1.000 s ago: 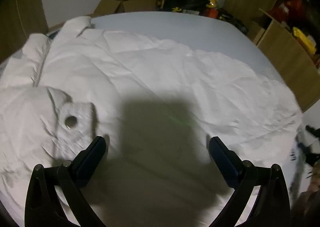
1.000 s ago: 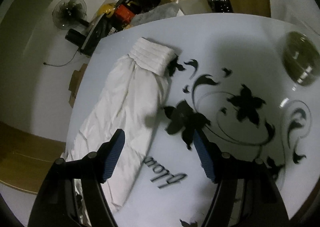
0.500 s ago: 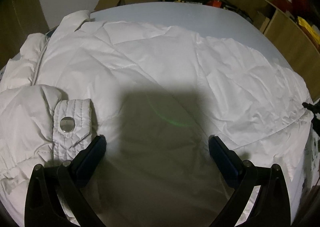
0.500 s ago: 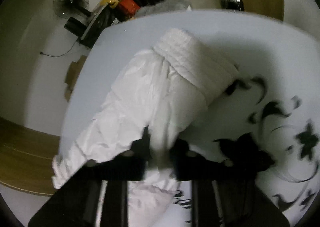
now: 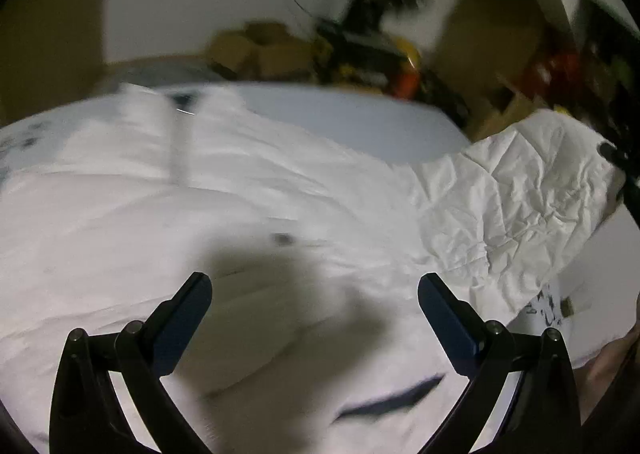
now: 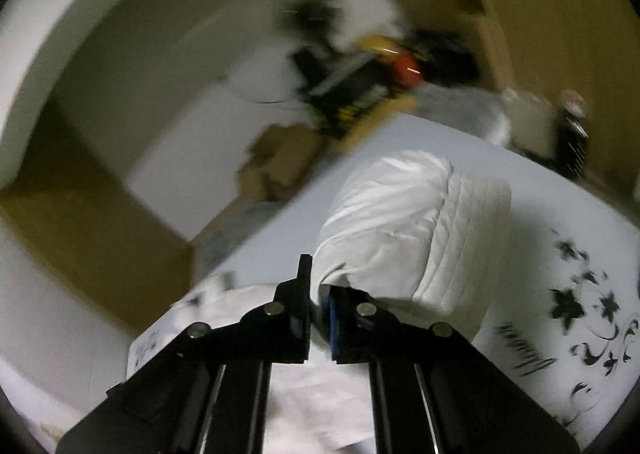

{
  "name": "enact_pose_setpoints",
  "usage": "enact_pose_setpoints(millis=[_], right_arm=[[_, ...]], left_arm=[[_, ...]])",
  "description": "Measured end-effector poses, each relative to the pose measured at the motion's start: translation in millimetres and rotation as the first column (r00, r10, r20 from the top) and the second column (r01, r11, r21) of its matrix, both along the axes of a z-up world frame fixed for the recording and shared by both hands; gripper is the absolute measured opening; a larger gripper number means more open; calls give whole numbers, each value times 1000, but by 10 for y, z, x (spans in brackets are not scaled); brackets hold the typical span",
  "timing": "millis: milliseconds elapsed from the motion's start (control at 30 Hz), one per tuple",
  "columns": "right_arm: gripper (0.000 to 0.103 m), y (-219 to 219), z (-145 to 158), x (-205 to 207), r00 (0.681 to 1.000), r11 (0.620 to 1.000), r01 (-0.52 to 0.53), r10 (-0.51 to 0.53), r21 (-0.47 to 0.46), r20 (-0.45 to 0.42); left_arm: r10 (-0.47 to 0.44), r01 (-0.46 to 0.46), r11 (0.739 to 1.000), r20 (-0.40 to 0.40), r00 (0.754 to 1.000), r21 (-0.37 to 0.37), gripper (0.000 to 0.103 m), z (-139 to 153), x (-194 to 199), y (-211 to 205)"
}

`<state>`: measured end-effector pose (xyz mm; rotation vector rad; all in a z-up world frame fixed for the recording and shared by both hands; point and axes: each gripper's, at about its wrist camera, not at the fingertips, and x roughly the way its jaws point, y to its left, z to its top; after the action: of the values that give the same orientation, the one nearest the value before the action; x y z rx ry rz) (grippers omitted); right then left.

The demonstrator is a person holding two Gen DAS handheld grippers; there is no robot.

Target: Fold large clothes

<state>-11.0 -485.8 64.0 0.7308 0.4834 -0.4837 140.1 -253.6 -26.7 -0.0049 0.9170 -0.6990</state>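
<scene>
**Operator:** Right wrist view, nearest first: my right gripper (image 6: 319,308) has just closed, its jaws pinched on the white jacket sleeve (image 6: 404,230), which bulges up ahead of the fingers over the pale table (image 6: 560,213).

**Partner:** And the other claw?

**Operator:** My left gripper (image 5: 314,304) hangs wide open with nothing in it, above the jacket body (image 5: 200,193) spread across that table.

**Partner:** How will it handle?

**Operator:** Light, puffy and soft, I'd judge; the crinkled shell looks slippery, so it may slide. The ribbed cuff (image 6: 468,238) is firmer, a better hold. Beyond the table, blurred cardboard boxes (image 6: 276,161).
</scene>
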Motion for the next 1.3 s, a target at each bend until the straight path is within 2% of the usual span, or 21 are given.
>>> enact_pose_setpoints(millis=[100,200,367,467,533,600,633,700,733,833,933,1000,1067,1133,1200,1233,1300], right_arm=[[7,684,195,483,991,991,-131,130,-35,-22],[7,1308,160,941,974,974,-213,204,-83,-99],[7,2387,-377,1685,907,926,-372,346,-69,-242],[7,2953,-902,2059,854,897,-440,407,-33,-323],[7,3160,-1239,2210,835,887,-462,431,-9,-343],[16,3262,-1540,2318,823,879,-477,446,-4,-351],[35,3336,-1758,2369,796,860,-510,476,9,-373],[60,3465,-1964,2359,747,821,-566,551,80,-373],[61,3460,-1951,2324,740,813,-575,565,92,-365],[61,3310,-1748,2196,743,795,-587,604,152,-287],[68,2931,-1374,1997,817,826,-526,557,202,-150],[77,2783,-1173,1909,841,841,-515,533,168,-95],[79,2663,-1012,1898,884,895,-441,447,71,-140],[81,2598,-1067,1947,901,923,-382,382,43,-205],[81,2575,-1201,2070,891,920,-384,391,76,-230],[81,2612,-1305,2171,875,916,-392,400,86,-274],[81,2705,-1383,2232,858,910,-405,413,91,-305]], left_arm=[[124,-123,991,20,992,-47,103,103,-124,781],[266,-265,963,21,964,-50,103,-21,-287,1577],[405,-417,903,-113,907,-105,103,-312,-475,2676],[454,-469,874,-133,881,-126,103,-391,-607,3088],[477,-490,861,-121,871,-137,103,-423,-684,3217],[483,-495,856,-116,868,-147,103,-468,-770,3323],[474,-487,860,-117,873,-154,103,-489,-805,3367],[454,-469,866,-121,883,-173,103,-504,-849,3378],[439,-454,872,-117,891,-184,103,-506,-870,3374],[414,-425,881,-94,905,-208,103,-507,-952,3433],[407,-412,886,-67,911,-213,103,-490,-966,3382],[408,-413,882,-68,910,-228,103,-491,-1025,3406],[413,-420,877,-80,907,-236,103,-493,-1031,3418],[420,-430,870,-96,902,-240,103,-508,-1030,3452],[429,-439,865,-97,898,-242,103,-507,-1062,3497],[436,-445,862,-95,895,-242,103,-500,-1088,3521],[443,-453,859,-99,891,-239,103,-494,-1127,3569]])
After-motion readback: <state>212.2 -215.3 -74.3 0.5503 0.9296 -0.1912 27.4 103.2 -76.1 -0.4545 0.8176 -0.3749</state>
